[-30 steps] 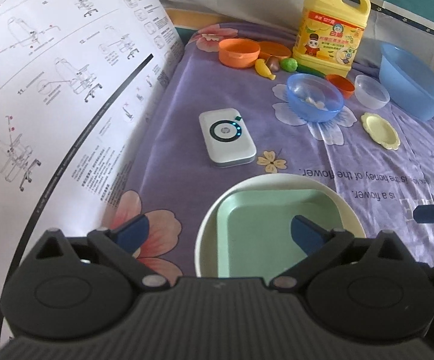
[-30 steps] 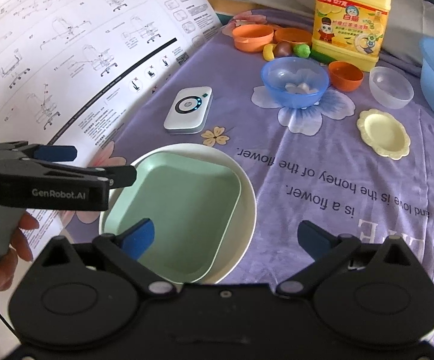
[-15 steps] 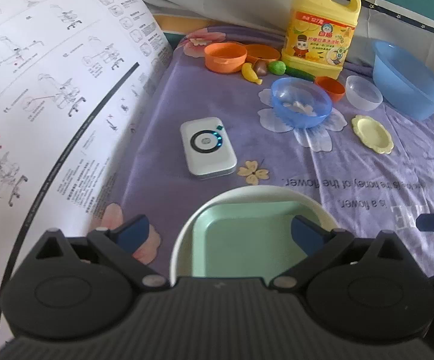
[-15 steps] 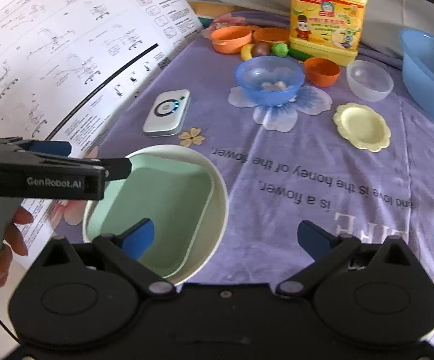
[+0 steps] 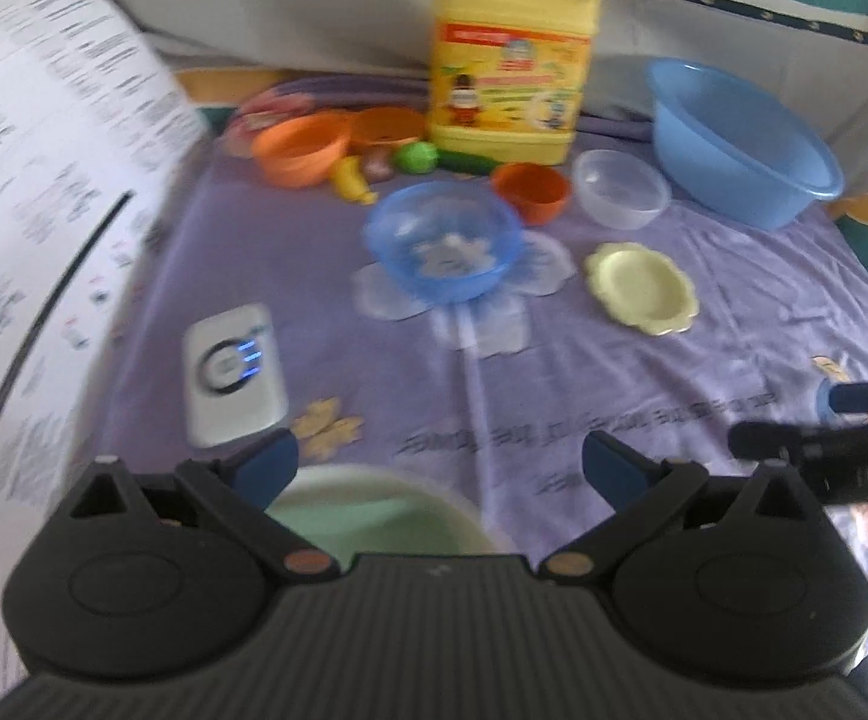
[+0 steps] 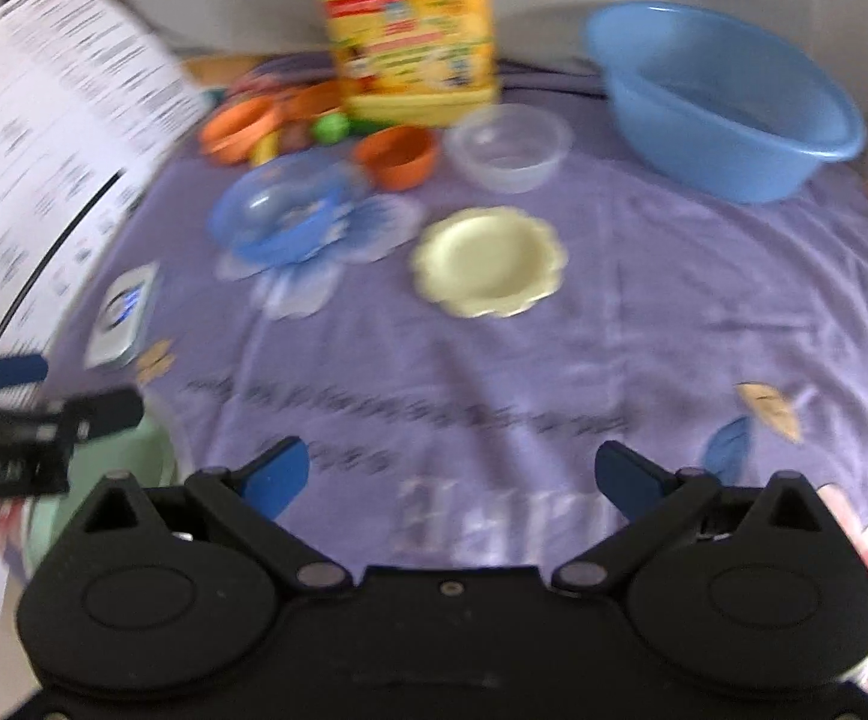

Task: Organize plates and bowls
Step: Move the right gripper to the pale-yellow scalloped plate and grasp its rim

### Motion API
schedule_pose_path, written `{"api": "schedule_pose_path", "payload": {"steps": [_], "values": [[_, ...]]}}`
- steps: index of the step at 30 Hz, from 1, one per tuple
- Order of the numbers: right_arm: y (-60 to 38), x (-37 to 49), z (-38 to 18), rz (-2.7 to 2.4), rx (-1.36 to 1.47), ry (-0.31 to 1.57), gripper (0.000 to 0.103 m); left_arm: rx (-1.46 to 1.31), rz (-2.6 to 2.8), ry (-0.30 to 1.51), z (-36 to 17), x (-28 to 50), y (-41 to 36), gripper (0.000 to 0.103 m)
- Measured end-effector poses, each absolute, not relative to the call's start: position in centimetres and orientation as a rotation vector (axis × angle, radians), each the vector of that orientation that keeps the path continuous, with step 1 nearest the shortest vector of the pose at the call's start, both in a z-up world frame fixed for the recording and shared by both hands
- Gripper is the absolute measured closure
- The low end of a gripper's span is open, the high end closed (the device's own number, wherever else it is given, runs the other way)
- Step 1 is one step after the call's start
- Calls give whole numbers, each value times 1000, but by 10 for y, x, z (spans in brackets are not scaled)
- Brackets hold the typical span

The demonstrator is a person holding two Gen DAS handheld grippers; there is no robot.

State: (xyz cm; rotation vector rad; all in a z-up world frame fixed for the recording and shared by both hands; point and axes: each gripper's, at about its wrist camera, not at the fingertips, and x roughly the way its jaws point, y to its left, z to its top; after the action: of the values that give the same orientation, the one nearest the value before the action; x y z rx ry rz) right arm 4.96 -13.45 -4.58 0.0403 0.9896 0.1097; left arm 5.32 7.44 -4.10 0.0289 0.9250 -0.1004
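The green plate [image 5: 368,525] lies in a white bowl [image 5: 463,519] at the near edge of the purple cloth [image 5: 493,372], partly hidden under the left gripper [image 5: 439,468], whose jaws stand wide apart and hold nothing. Taking the yellow jug [image 5: 511,66] at the far end as landmark: just in front of it sit a small orange bowl [image 5: 532,189] and a clear bowl [image 5: 619,189]; a blue bowl [image 5: 442,243] is a little nearer, and a pale yellow plate [image 6: 490,261] lies right of that. Left of the jug are an orange bowl [image 5: 299,147] and toy fruit; right of it stands a blue basin [image 6: 721,99]. The right gripper [image 6: 451,480] is spread wide and empty, above bare cloth, well in front of the jug. Both views are blurred.
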Motion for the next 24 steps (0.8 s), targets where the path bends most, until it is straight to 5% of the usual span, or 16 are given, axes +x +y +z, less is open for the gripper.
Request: {"api": "schedule_pose_path", "payload": {"steps": [9,18,24], "values": [[-191,111,-56,80,156,948,20,34,-156,924,-58,107,8,2],[-212,164,-75,128,206,942,44,-10,-160,955,-87,152,-24,25],[-212,181,-90,154,210,949,52,-16,-165,970,-100,167,-34,31]]}}
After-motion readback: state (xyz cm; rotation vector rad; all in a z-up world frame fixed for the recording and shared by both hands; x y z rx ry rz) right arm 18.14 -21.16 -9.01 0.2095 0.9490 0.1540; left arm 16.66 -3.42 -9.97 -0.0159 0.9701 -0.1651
